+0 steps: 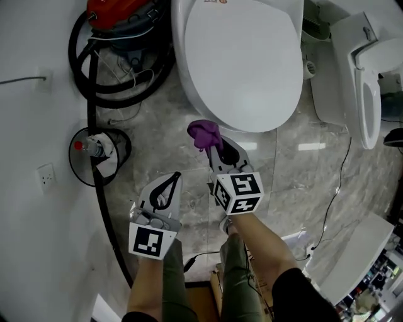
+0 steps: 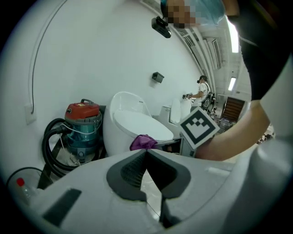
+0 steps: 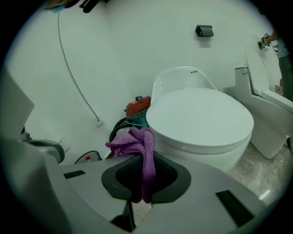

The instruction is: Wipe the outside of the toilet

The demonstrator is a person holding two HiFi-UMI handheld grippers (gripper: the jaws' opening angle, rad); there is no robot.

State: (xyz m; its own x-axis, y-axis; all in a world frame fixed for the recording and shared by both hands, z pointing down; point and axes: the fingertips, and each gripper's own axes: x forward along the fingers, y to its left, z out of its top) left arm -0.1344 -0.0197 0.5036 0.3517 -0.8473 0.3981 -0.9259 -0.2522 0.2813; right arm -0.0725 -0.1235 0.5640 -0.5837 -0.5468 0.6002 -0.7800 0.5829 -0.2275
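At the far left a wire bin (image 1: 99,154) stands on the marble floor (image 1: 296,163) by the wall, with a red-topped vacuum cleaner (image 1: 119,12) behind it. The left gripper (image 1: 171,181) hangs low over the floor, its jaws pressed together with nothing between them. To its right, and further forward, the right gripper (image 1: 215,146) is clamped on a purple cloth (image 1: 204,132), which bunches above the jaws just beside the front rim of the white toilet (image 1: 242,56), lid closed, though whether cloth and rim touch cannot be told; a second toilet (image 1: 359,75) stands further right.
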